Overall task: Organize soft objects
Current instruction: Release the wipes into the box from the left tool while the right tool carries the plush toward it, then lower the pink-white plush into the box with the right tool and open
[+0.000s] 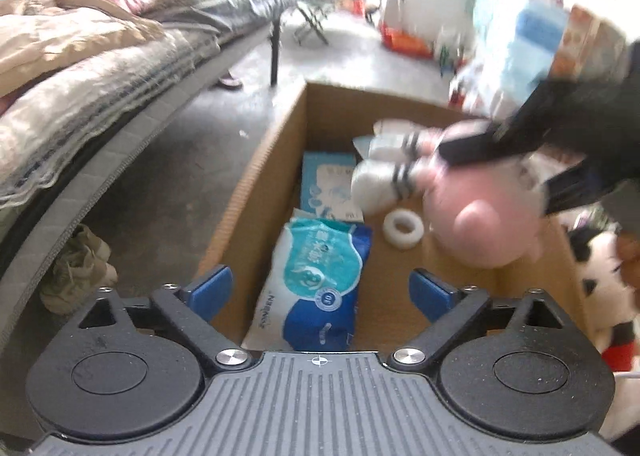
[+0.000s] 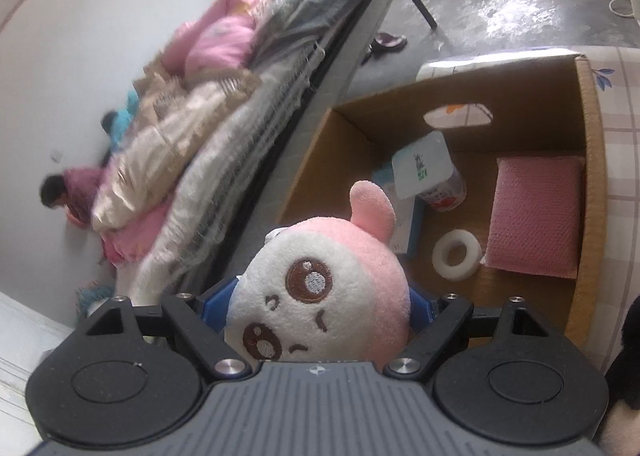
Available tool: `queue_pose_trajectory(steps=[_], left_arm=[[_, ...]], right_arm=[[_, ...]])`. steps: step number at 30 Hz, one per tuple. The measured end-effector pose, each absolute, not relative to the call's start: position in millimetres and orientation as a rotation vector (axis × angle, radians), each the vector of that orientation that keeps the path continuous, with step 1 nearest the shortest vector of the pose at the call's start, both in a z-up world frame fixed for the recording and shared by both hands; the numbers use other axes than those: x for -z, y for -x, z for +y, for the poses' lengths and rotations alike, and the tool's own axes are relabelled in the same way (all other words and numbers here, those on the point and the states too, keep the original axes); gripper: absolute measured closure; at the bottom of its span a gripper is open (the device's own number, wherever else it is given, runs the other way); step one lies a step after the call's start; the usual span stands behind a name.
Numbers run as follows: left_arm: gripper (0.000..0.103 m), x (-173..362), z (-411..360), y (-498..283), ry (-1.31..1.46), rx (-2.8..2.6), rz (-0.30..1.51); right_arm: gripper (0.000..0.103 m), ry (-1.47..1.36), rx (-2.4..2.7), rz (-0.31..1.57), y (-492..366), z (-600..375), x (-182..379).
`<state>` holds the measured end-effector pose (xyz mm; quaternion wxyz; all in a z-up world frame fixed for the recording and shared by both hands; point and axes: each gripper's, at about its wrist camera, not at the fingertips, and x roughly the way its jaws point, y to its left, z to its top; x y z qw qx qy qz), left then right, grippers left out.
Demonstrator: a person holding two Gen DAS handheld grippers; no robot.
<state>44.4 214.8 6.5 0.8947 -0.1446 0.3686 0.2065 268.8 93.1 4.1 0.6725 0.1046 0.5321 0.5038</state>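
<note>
Pink and white plush, the toy (image 2: 320,296) sat squeezed between your right gripper (image 2: 318,306) pads, head bulging forward, held over the near end of the cardboard box (image 1: 256,184). It looked light and springy, likely to slip unless taken around the body rather than an ear. Your left gripper (image 1: 320,292) stood wide apart and empty above the blue wipes pack (image 1: 316,280) inside the box
</note>
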Motion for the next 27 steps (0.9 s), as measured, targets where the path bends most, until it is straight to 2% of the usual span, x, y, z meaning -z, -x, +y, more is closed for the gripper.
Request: queue_pose_trajectory(steps=[10,15,22,27], left_arm=[[0.005,-9.4,226.6,-7.4,0.379,-0.467,0.667],[0.005,-9.2,235.8,-0.2,0.401,-0.468,0.646],[0.005,-7.8,240.2,7.6,0.430,-0.466,0.626],[0.005,-8.5,239.2,10.3,0.431,-0.465,0.619]], right_arm=[[0.014,0.049,-0.976,1.344,-258.1,138.4,44.4],[0.013,0.060,-0.941,1.404,-254.2,139.8,58.6],[0.012,0.066,-0.932,1.384,-248.6,140.5,52.5],[0.013,0.049,-0.915,1.286,-250.8,134.9,33.1]])
